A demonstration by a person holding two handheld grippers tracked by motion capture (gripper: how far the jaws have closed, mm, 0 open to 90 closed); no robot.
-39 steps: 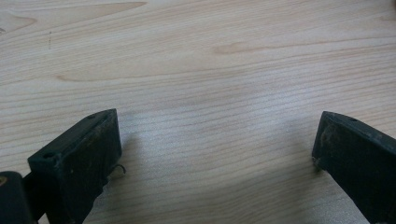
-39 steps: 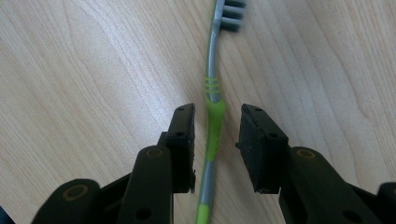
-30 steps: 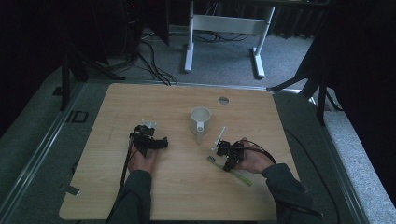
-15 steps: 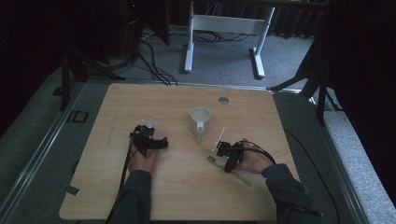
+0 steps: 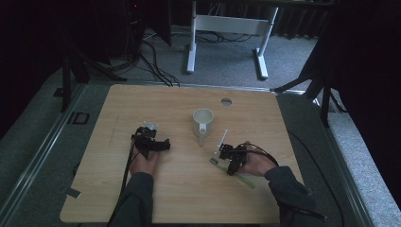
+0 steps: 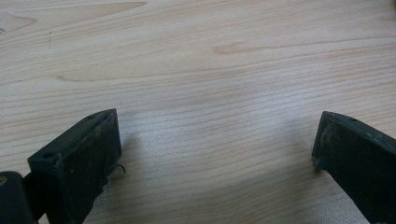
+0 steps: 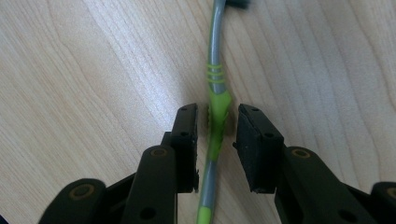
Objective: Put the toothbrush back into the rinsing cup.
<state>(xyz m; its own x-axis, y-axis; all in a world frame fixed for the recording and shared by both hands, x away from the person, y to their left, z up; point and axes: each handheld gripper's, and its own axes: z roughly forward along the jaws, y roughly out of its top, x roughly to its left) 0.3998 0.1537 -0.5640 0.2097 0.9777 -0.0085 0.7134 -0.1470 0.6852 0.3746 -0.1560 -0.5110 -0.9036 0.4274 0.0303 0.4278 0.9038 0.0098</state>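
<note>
A green and grey toothbrush (image 7: pixel 217 100) lies flat on the wooden table (image 5: pixel 189 203); in the high view its green handle (image 5: pixel 245 179) sticks out toward the near right. My right gripper (image 7: pixel 217 112) points down over it, with a jaw on each side of the handle's green neck and a thin gap left on both sides. In the high view the right gripper (image 5: pixel 230 166) sits right of centre. My left gripper (image 5: pixel 162 144) rests at the left, open wide, with bare wood between its jaws in the left gripper view (image 6: pixel 217 135).
A white mug (image 5: pixel 203 120) stands upright in the table's middle, handle toward me, just beyond the right gripper. A thin white stick (image 5: pixel 221 140) lies beside it. A round cable hole (image 5: pixel 226 101) is near the far edge. Desk legs and cables stand beyond the table.
</note>
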